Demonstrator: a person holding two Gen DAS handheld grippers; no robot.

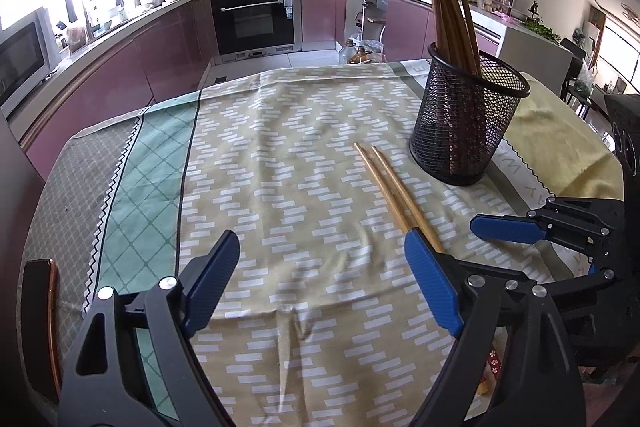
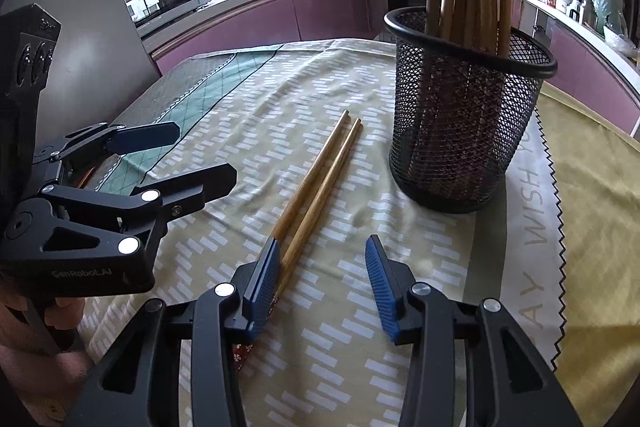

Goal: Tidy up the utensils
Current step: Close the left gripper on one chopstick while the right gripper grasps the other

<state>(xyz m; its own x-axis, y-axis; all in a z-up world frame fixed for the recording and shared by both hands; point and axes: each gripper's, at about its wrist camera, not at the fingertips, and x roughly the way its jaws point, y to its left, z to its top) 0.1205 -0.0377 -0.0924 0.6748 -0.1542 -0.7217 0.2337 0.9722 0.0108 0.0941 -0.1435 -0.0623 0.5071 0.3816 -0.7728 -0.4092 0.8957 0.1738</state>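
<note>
Two wooden chopsticks lie side by side on the patterned cloth, their far tips pointing toward a black mesh holder. The holder stands upright with several chopsticks in it. My left gripper is open over bare cloth, with nothing between its fingers; the pair's near ends run under its right finger. My right gripper is open low over the cloth. The chopsticks pass along and beneath its left finger, not pinched. One of its blue fingers shows in the left wrist view.
The table carries a beige patterned cloth, a green checked cloth to the left and a yellow one to the right behind the holder. A dark, brown-rimmed object sits at the left table edge. A hand holds the left gripper.
</note>
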